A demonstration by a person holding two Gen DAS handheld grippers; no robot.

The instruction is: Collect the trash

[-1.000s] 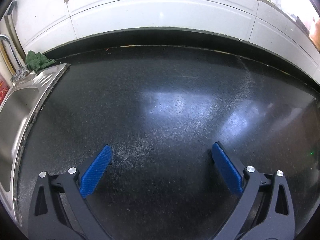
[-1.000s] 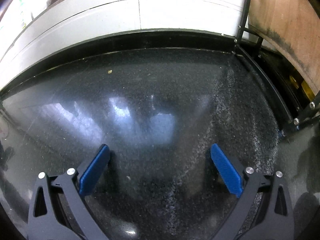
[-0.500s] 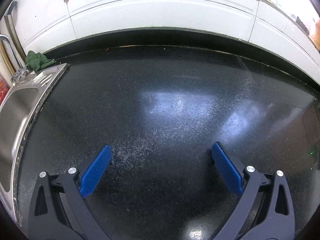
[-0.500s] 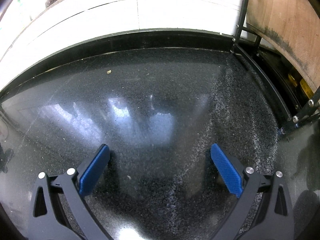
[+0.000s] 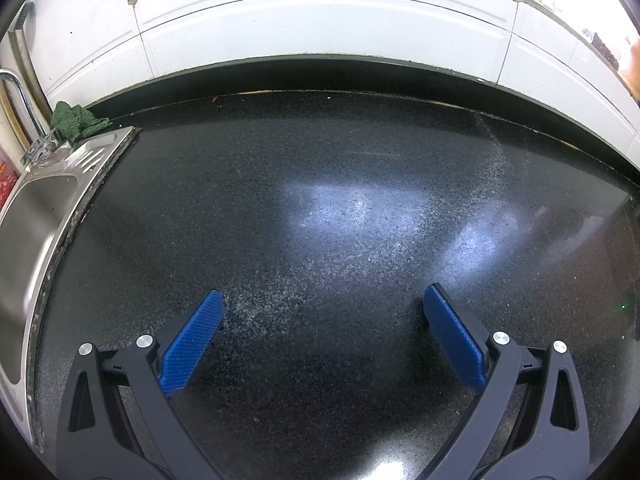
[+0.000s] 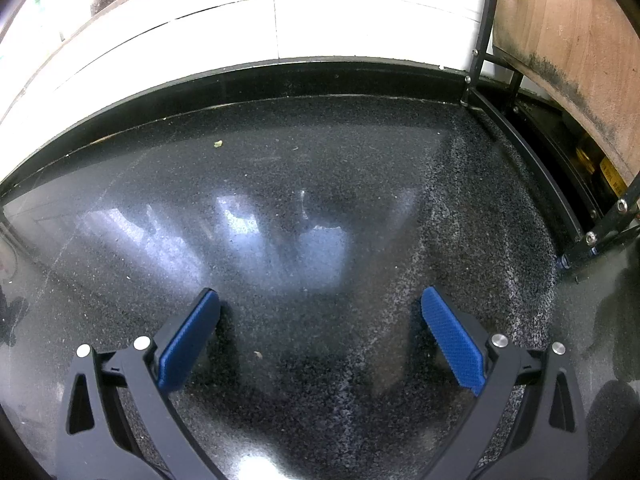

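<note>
My left gripper (image 5: 323,296) stands open over a black speckled counter (image 5: 320,184), with nothing between its blue pads. My right gripper (image 6: 320,298) is open too, low over the same dark counter (image 6: 360,152). A small pale crumb (image 6: 218,143) lies far ahead of the right gripper, near the back edge. A second tiny crumb (image 6: 257,355) lies between the right gripper's fingers, close to the left one. A small reddish scrap (image 5: 215,99) sits at the back edge in the left wrist view.
A steel sink (image 5: 36,216) with a tap (image 5: 20,96) borders the counter on the left, and a green cloth (image 5: 76,122) is bunched behind it. White tiled wall (image 5: 320,32) runs along the back. A black metal rack (image 6: 532,160) and a wooden board (image 6: 568,32) stand at the right.
The right wrist view has shifted slightly, so the rack at the right has slid a little toward the frame edge. The left gripper has barely moved. Both grippers stay open.
</note>
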